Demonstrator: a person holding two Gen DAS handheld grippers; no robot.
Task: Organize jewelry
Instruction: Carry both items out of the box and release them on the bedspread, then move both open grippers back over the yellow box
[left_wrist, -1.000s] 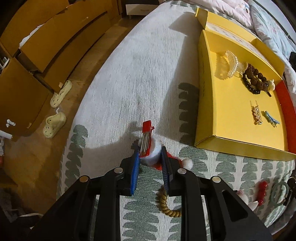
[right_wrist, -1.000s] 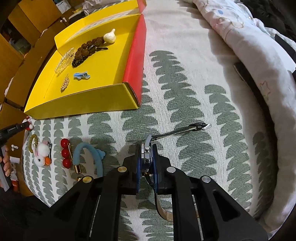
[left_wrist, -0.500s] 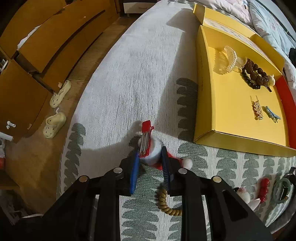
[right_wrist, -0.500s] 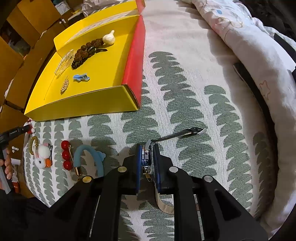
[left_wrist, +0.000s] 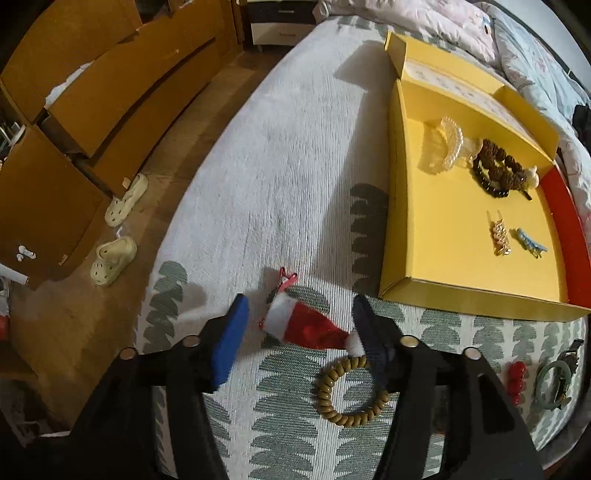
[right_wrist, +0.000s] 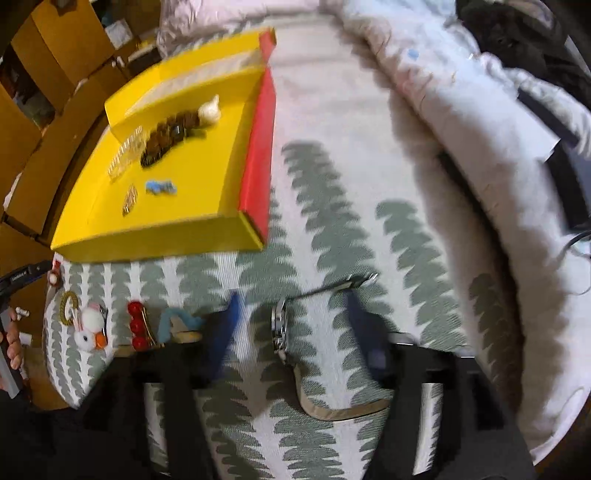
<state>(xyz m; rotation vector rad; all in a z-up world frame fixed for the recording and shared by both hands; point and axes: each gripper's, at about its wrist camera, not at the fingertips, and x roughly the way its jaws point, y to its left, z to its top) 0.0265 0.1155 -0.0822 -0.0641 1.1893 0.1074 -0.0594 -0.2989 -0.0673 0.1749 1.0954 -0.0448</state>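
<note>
In the left wrist view a red Santa-hat hair clip (left_wrist: 306, 326) lies on its side on the bedspread. My left gripper (left_wrist: 300, 306) straddles it with jaws opening, and neither pad touches it. In the right wrist view a metal wristwatch (right_wrist: 280, 328) rests on its edge on the bedspread, its strap trailing both ways. Around it my right gripper (right_wrist: 291, 301) has its jaws opening, pads clear of the case. The yellow tray (left_wrist: 461, 297) (right_wrist: 155, 245) holds a clear claw clip (left_wrist: 447, 144), a dark bead bracelet (left_wrist: 498, 170), a gold clip (left_wrist: 498, 232) and a blue clip (left_wrist: 528, 242).
An olive coil bracelet (left_wrist: 351, 391) lies just below the hat. A red bead clip (right_wrist: 136, 326), a blue hair band (right_wrist: 173, 321) and a plush bunny clip (right_wrist: 88, 332) sit left of the watch. A bunched duvet (right_wrist: 461, 110) lies right. Slippers (left_wrist: 112, 254) and wooden drawers stand beyond the bed's left edge.
Both grippers have gone from shut to open. The Santa-hat clip dropped from the left jaws and tipped onto its side. The watch left the right jaws, and the right gripper rose slightly.
</note>
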